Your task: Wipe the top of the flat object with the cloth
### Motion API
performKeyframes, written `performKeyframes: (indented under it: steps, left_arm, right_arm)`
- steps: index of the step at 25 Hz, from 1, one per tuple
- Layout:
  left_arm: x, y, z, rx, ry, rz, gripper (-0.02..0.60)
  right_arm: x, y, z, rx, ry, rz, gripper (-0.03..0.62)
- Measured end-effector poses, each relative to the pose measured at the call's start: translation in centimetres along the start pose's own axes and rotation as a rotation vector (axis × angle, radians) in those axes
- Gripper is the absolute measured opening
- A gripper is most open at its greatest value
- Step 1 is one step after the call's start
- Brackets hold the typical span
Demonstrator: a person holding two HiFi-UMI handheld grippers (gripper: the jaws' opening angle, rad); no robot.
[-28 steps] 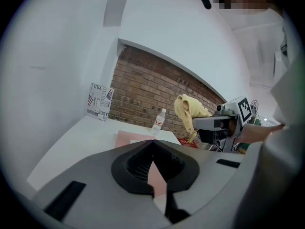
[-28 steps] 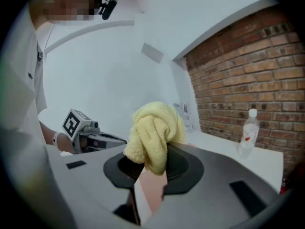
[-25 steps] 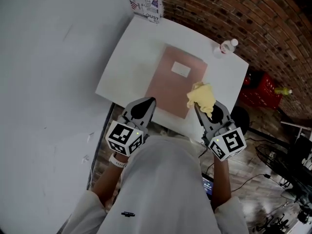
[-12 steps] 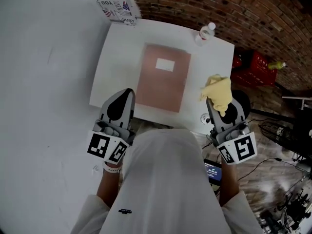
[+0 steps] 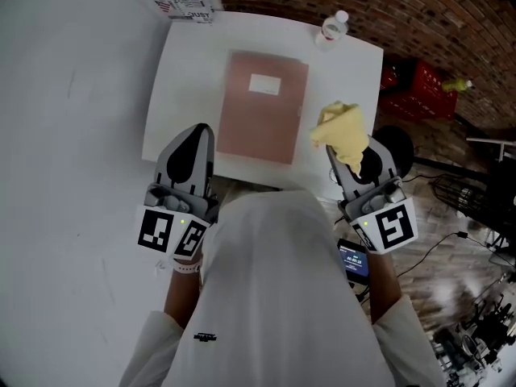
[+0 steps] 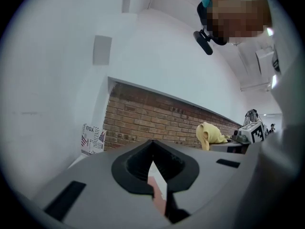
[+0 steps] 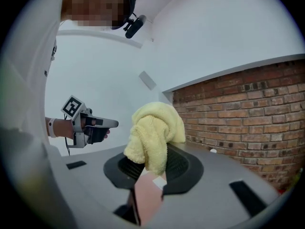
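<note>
Your right hand-held gripper stays clamped on the cloth, which has swung back to just right of the flat object, probably not touching it. Your left hand-held gripper, closed and empty, waits at its near-left corner. Wiping looks ready to resume.

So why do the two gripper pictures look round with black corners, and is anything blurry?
Left gripper view and right gripper view: wide-angle lenses give a round image with black corners, and the top of the brick wall bows. Right gripper view: the yellow cloth is sharp, the picture's rim soft. Head view: soft, even light, no hard shadows on the white table.
</note>
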State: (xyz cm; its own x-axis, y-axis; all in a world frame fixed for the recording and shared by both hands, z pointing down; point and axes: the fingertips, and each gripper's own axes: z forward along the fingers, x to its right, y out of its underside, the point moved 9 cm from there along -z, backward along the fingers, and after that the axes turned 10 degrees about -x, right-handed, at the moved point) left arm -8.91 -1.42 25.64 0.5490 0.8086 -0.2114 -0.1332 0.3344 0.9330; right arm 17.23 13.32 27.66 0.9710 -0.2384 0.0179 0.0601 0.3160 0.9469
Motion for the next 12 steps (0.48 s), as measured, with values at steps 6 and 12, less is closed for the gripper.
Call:
performKeyframes:
  steps: [6,12]
  left_arm:
    - [0.6,0.5,0.2,-0.004,0.005,-0.004,0.017]
    - [1.1,0.9,0.5,-0.013,0.017,-0.007,0.017]
  right_arm:
    - [-0.1,-0.4,0.6,0.006,-0.013,-0.002,0.097]
    - [0.3,-0.1,0.6,0.000,-0.015,0.014,0.095]
